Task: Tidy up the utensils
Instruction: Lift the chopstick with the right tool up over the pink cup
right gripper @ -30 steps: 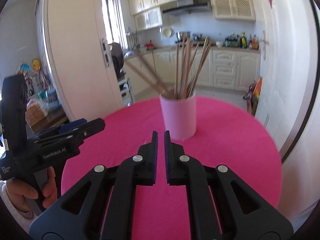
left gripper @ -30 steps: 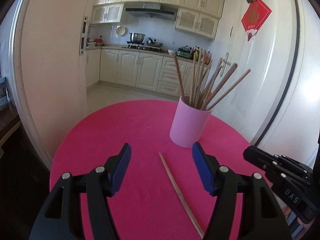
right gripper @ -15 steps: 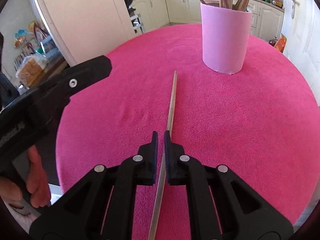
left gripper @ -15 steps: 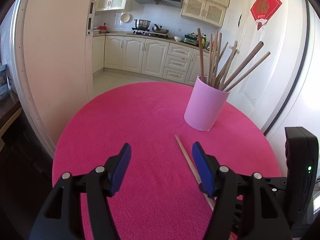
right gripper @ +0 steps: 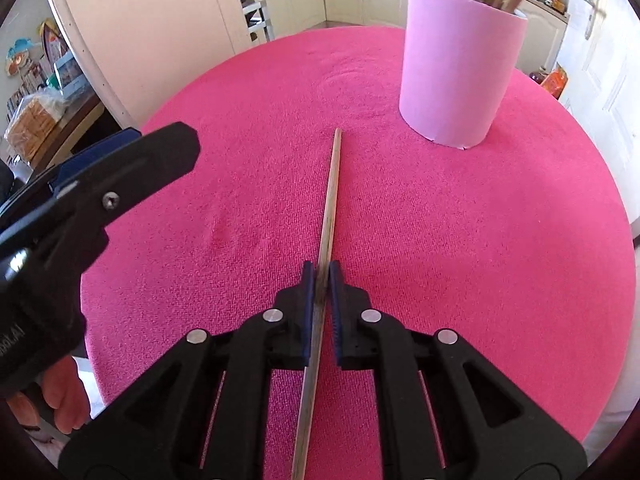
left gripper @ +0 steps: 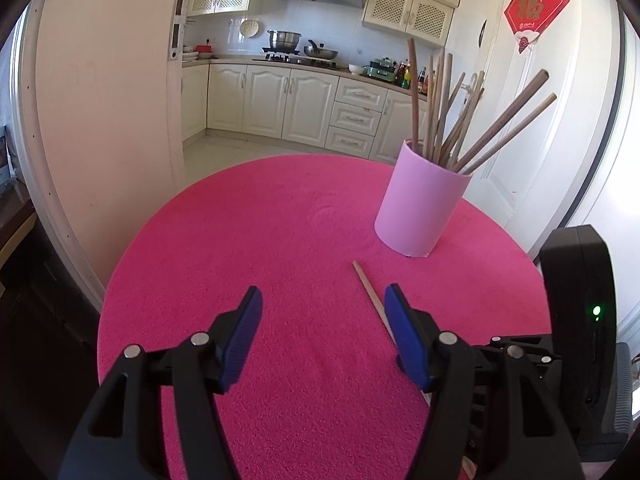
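Right gripper (right gripper: 320,276) has dropped, now straddling the wooden chopstick (right gripper: 330,196), fingers nearly together. Pink cup (right gripper: 456,76) of chopsticks is standing just beyond; left gripper (left gripper: 320,312) is hovering apart, empty.

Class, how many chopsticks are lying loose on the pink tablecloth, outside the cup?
1. The chopstick lies flat on the tablecloth in front of the pink cup, its near part between the right gripper's jaws.

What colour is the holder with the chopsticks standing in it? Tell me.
Pale pink, plain with no pattern: the holder shows best in the right wrist view.
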Tool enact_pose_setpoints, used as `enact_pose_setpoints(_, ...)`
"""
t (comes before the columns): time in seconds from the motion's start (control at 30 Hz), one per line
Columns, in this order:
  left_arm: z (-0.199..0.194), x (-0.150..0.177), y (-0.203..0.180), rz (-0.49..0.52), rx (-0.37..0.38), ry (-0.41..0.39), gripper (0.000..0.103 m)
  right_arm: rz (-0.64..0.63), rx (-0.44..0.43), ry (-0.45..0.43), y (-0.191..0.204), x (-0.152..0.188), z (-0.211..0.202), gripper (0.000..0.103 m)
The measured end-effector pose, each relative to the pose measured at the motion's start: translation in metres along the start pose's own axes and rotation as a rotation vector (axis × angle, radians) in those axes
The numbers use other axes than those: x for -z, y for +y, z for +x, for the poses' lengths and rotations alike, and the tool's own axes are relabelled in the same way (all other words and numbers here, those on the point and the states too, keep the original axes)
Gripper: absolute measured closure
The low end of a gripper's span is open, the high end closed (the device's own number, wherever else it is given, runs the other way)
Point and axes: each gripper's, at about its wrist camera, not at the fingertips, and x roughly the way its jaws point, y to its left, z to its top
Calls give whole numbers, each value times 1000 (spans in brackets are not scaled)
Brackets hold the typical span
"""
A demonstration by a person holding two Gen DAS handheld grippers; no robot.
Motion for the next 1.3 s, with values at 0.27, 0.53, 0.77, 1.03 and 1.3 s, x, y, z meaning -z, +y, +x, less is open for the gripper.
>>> enact_pose_setpoints(0.27, 6, -13, -8, 9, 6, -16, 40, 71, -81, -88, -28, 8, -14, 96)
enact_pose_setpoints(0.53, 13, -23, -25, 35, 15, -36, 40, 164, -133, -229, -75, 19, -48, 96)
enact_pose_setpoints(0.77, 13, -30, -40, 81, 22, -119, 40, 218, -175, -438, -114, 29, -88, 96)
enact_pose_setpoints(1.03, 26, -35, -42, 75, 58, -149, 40, 182, -263, -405, -121, 33, -87, 96)
enact_pose_setpoints(1.3, 45, -40, -36, 45, 67, -136, 40, 246, -195, -602, -140, 29, -112, 97)
